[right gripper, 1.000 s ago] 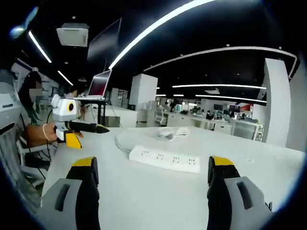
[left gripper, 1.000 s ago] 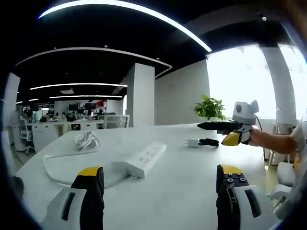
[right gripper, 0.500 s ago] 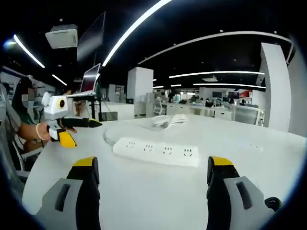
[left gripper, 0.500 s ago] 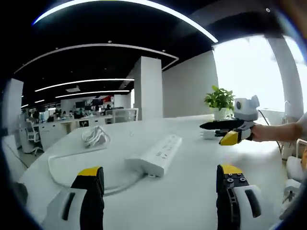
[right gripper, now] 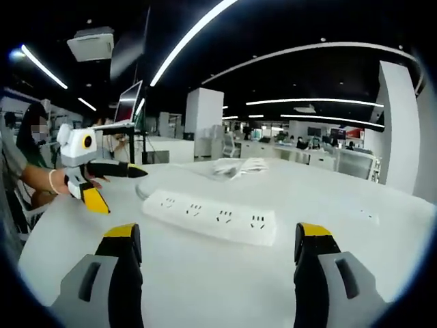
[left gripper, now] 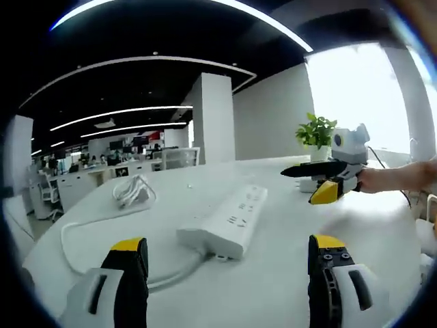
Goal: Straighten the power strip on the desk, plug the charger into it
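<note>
Power strip (left gripper: 225, 220) lies at centre frame in the left gripper view, larger than a second ago; both cameras have closed in on it. It sits slantwise on the white table (left gripper: 273, 273), cord (left gripper: 82, 249) looping off lower left. Left hand-held gripper (left gripper: 229, 273) is spread, holding nothing. Right hand-held gripper (right gripper: 217, 273) is likewise spread and empty, with the strip (right gripper: 212, 217) just beyond its jaws. Charger is not made out now. Straightening looks about to start; no contact yet.

Potted plant (left gripper: 316, 132), open laptop (right gripper: 129, 106).
</note>
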Demonstrator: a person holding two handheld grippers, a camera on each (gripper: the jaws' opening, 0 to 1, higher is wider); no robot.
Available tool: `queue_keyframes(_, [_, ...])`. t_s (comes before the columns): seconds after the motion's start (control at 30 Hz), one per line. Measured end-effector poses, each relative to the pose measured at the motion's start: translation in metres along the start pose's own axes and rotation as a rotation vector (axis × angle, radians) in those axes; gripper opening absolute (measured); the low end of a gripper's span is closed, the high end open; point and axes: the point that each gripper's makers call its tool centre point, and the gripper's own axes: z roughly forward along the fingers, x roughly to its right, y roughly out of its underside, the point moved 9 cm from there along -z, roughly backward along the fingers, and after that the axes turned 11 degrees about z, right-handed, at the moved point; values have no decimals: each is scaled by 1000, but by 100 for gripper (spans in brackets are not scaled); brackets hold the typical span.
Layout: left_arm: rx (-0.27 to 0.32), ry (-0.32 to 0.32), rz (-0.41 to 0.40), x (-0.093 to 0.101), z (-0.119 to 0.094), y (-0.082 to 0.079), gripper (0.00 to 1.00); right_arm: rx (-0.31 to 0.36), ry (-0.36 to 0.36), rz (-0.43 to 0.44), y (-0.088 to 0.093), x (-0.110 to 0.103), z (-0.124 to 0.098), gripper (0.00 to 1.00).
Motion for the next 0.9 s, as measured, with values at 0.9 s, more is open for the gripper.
queue_keyframes(0.9, [-116,56,9,-2,30,4,99,-124,-15,-1,9,25,19,93])
